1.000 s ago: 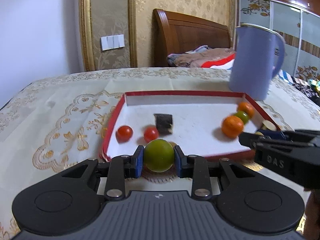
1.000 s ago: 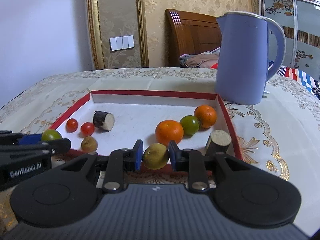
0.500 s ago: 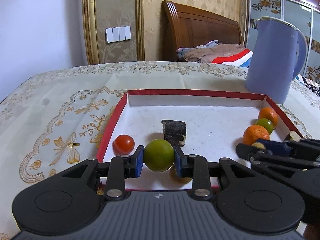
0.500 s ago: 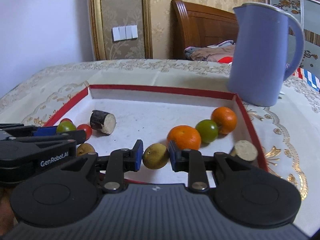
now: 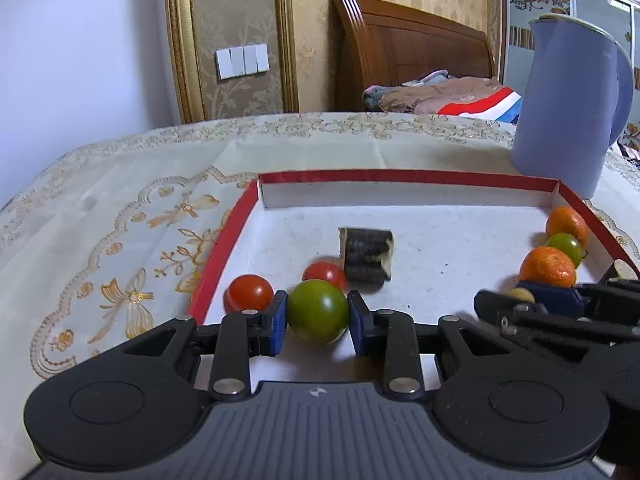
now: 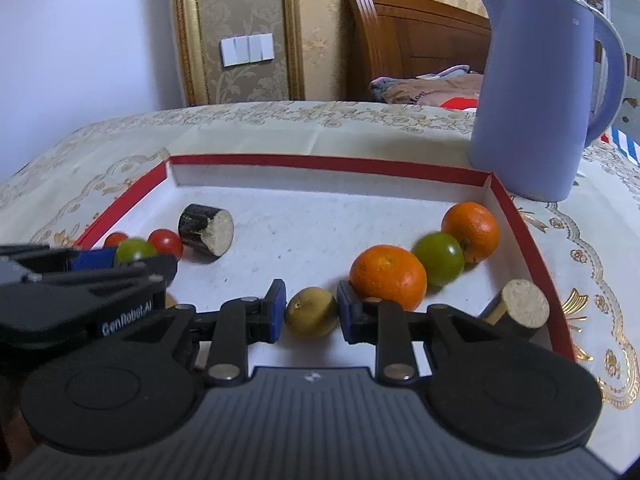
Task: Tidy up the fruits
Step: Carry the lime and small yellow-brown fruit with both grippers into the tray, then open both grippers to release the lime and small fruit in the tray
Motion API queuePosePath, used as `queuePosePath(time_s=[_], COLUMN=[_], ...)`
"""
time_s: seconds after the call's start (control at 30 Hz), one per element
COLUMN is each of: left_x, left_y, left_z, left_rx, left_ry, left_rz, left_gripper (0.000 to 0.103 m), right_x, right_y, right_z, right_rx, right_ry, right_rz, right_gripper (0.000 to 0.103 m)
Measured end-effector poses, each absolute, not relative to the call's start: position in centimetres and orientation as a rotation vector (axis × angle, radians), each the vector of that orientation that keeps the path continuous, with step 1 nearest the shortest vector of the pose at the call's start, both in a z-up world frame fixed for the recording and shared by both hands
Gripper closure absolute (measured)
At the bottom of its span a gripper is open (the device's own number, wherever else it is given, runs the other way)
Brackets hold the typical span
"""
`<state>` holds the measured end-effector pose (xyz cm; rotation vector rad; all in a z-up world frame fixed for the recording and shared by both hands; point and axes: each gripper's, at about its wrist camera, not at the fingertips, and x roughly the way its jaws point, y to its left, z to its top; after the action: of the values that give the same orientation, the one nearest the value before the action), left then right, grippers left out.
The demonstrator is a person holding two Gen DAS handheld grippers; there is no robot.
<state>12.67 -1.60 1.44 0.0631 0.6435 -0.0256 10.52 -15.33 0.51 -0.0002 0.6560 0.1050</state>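
Note:
My left gripper (image 5: 318, 312) is shut on a green tomato (image 5: 318, 311), held over the near left part of the red-rimmed tray (image 5: 400, 178). Two red tomatoes (image 5: 248, 293) lie just beyond it, with a dark sugarcane piece (image 5: 366, 254) behind. My right gripper (image 6: 311, 312) is shut on a small yellow-brown fruit (image 6: 311, 311) above the tray's (image 6: 320, 162) near edge. Close to its right finger sit an orange (image 6: 388, 274), a green tomato (image 6: 439, 258) and a second orange (image 6: 472, 232) in a row. Each gripper shows at the other view's side.
A lavender kettle (image 6: 536, 92) stands on the embroidered tablecloth (image 5: 120, 216) just beyond the tray's far right corner. A second cane piece (image 6: 520, 308) lies at the tray's near right wall. A wooden headboard (image 5: 404, 44) and bedding are behind the table.
Both grippers have moved forward and down over the tray's near edge, each still holding its fruit. The tray and its fruits now look closer and larger.

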Motion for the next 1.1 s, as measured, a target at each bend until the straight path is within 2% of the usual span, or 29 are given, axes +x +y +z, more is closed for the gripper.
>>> queuePosePath(time_s=[0.33,0.43,0.7,0.77,0.83,1.1], left_x=[12.6,12.5,12.2,12.1,11.9,10.9], left_y=[-1.3,-1.1,-0.9,-0.7,-0.6,-0.5], left_z=[1.2,1.2,1.3,1.4,1.4,1.6], left_rx=[0.032,0.029,0.017,0.009,0.004,0.008], left_ry=[0.637,0.633,0.632,0.632,0.63,0.602], left_rz=[-0.027,-0.023,-0.03,-0.033,-0.036,-0.037], left_gripper=[0.072,0.066,0.066,0.066,0.065,0.054], right_x=[11.0,10.9,10.5,10.4,10.2,9.8], right_y=[-15.4,-15.6,-15.7,-15.9,-16.0,-16.2], right_z=[0.3,0.3,0.3,0.4,0.4,0.6], right_rx=[-0.004,0.001,0.021,0.036,0.038,0.047], right_ry=[0.636,0.631,0.631,0.634,0.629,0.616], right_rz=[0.074,0.078,0.094,0.101,0.093,0.095], right_gripper=[0.079,0.078,0.064,0.052,0.045,0.044])
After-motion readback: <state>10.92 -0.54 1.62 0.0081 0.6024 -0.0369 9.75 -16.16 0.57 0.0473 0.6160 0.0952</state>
